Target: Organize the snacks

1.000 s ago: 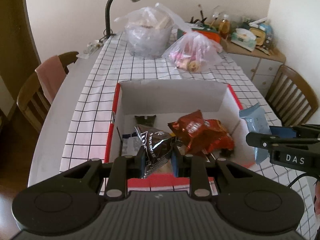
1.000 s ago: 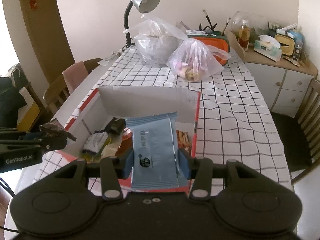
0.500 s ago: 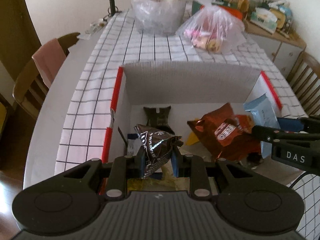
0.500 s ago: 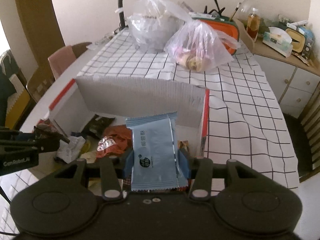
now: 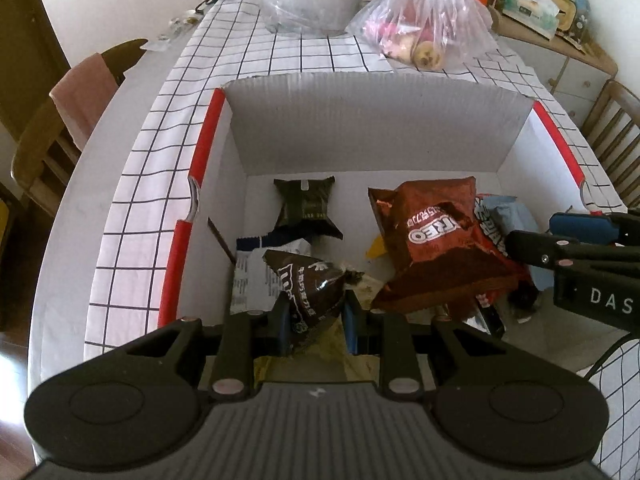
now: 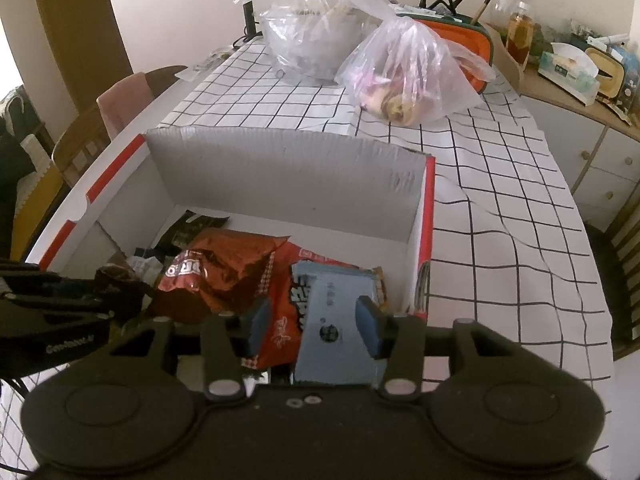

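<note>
A white cardboard box with red edges (image 5: 208, 128) (image 6: 428, 216) holds several snack packs. My left gripper (image 5: 314, 316) is shut on a dark brown snack bag (image 5: 308, 284) and holds it over the box's near left part. My right gripper (image 6: 314, 320) is open over the box's right side. The light blue packet (image 6: 336, 320) lies loose below its jaws on the other packs, and also shows in the left wrist view (image 5: 516, 216). A red-brown Oreo bag (image 5: 436, 240) (image 6: 216, 268) lies in the middle. A small black packet (image 5: 306, 208) lies near the far wall.
Two clear plastic bags of food (image 6: 408, 72) (image 6: 316, 40) sit on the checked tablecloth (image 6: 500, 200) behind the box. A lamp stem (image 6: 250, 0) stands at the back. Wooden chairs (image 5: 48, 132) (image 5: 616, 128) flank the table. A cluttered sideboard (image 6: 580, 80) is at the right.
Both grippers moved forward and down over the box. My right gripper opened and let the light blue packet drop into the box. My left gripper still holds the dark bag.
</note>
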Demonstrator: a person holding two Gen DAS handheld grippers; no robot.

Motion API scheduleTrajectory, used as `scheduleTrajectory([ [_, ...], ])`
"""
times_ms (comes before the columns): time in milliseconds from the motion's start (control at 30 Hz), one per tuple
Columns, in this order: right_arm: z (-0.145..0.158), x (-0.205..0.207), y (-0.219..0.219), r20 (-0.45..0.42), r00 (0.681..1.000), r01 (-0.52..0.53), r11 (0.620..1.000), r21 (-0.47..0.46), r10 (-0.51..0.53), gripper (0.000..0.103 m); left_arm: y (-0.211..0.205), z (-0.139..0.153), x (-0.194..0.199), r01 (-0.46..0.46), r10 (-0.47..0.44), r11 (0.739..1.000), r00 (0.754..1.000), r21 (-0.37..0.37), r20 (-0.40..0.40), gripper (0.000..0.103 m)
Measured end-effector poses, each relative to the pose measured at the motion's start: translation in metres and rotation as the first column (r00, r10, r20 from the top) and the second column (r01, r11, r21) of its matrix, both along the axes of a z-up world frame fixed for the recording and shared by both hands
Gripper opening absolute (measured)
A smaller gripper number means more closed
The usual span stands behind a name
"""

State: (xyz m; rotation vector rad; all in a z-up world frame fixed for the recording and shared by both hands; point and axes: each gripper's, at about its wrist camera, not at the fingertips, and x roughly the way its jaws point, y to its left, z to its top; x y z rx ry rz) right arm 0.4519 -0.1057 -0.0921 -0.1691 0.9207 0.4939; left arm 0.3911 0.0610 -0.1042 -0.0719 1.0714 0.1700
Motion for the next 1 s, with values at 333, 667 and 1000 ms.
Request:
scheduleTrajectory([
  [333, 0.011, -0.019, -0.008, 0.009, 1.0, -0.003, 0.999, 0.044, 0.003, 0.063, 0.002, 0.014, -0.019, -0.012, 0.013, 1.0, 0.999, -0.016, 0.051, 0.055],
  [667, 0.046, -0.054, -0.022, 0.072, 0.997, -0.009, 0.992, 0.124, 0.0, 0.08, -0.004, 0.052, -0.057, 0.007, -0.003, 1.0, 0.988, -0.023, 0.156, 0.064],
  [1000, 0.083, -0.099, -0.036, 0.149, 0.989, -0.025, 0.983, 0.18, -0.002, 0.093, -0.017, 0.094, -0.103, 0.043, -0.039, 0.999, 0.962, -0.008, 0.269, 0.069],
])
